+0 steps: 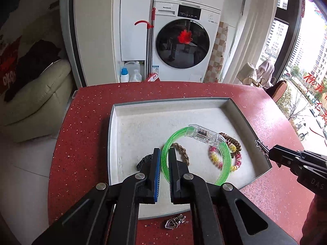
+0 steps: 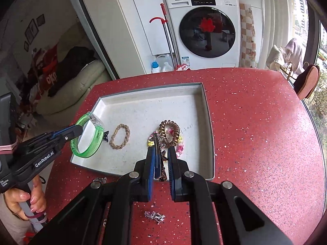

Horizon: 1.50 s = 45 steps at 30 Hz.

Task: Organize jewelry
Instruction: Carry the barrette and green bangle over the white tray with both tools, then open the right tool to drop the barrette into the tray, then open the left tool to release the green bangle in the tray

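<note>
The left gripper [image 1: 162,153] is clamping the rim of a green bangle [image 1: 223,164], its two fingers pinching the band edge-on so that the ring is hanging outward in front of the tips; in the right wrist view the same bangle [image 2: 86,140] is sitting in the air over the near-left corner of the white tray [image 2: 143,110], its clear clasp end uppermost. The right gripper [image 2: 160,155] is gripping a slim metal clip with a star tip [image 2: 157,153], whose long axis is running straight along the fingers and pointing forward toward the middle of the tray; the left view is showing that star end [image 1: 260,144] poking out over the tray's right wall. Directly ahead of and below the clip are lying a brown spiral hair tie [image 2: 170,131] and a pink-and-yellow spiral tie [image 2: 180,149], touching each other, with a braided tan band [image 2: 120,135] lying apart to their left and a black claw clip [image 2: 106,135] just beside the bangle. Outside the tray, on the red speckled counter [image 2: 255,122], a silver chain [image 2: 154,216] is waiting nearest the right gripper, and a heart pendant [image 1: 173,222] is lying just under the left one. Both held pieces probably need only lowering and letting go, since each is already hovering over the tray.
</note>
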Motion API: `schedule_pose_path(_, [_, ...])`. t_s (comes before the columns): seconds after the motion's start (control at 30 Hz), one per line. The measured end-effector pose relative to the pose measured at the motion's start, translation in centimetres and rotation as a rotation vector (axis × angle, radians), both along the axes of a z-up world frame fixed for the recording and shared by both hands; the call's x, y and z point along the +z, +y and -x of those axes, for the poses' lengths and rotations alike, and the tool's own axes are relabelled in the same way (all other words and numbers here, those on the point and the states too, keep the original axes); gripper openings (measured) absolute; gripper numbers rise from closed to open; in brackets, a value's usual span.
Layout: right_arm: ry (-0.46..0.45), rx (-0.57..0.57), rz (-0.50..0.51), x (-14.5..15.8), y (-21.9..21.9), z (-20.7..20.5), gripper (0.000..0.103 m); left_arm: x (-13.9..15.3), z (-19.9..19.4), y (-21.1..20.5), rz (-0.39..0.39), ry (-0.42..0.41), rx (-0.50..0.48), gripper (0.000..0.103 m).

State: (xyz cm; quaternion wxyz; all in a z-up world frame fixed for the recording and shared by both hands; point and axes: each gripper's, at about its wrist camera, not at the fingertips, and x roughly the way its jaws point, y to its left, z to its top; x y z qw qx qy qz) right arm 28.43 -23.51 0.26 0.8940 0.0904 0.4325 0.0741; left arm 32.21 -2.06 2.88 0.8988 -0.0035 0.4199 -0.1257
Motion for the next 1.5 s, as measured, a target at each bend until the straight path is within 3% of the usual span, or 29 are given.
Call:
schedule_pose_path(0.37, [0.058,-0.104,0.022,-4.2,-1.7,-4.2,0.014,-4.1,-4.7,-3.0,-0.112,0.043,0.043,0.026])
schedule_pose_path(0.57, [0.068,-0.091,0.04,-5.2,-1.1,-4.4,0.014,-5.8,-5.1,-4.1,-0.175,0.052,0.028,0.026])
schedule_pose_path(0.93, [0.086,-0.093,0.004,-6.2,-1.2,-4.4,0.014,-6.4,-4.7,-5.4,-0.288,0.022,0.015,0.026])
schedule_pose_path(1.07, [0.078,-0.094,-0.013,-5.9,-1.5,-4.2,0.019,-6.0,-4.3,-5.4,-0.289,-0.002,0.014,0.026])
schedule_pose_path(1.13, [0.066,-0.099,-0.028,-5.6,-1.7,-4.0,0.039,-5.6,-4.0,-5.4,-0.278,-0.018,0.011,0.026])
schedule_pose_path(1.2, [0.047,-0.102,-0.042,-5.1,-1.8,-3.6,0.046,-5.2,-3.7,-5.3,-0.266,-0.033,0.009,0.026])
schedule_pose_path(1.5, [-0.014,-0.111,-0.09,-3.3,-2.0,-1.9,0.048,-3.7,-3.0,-4.0,-0.194,-0.045,0.053,0.026])
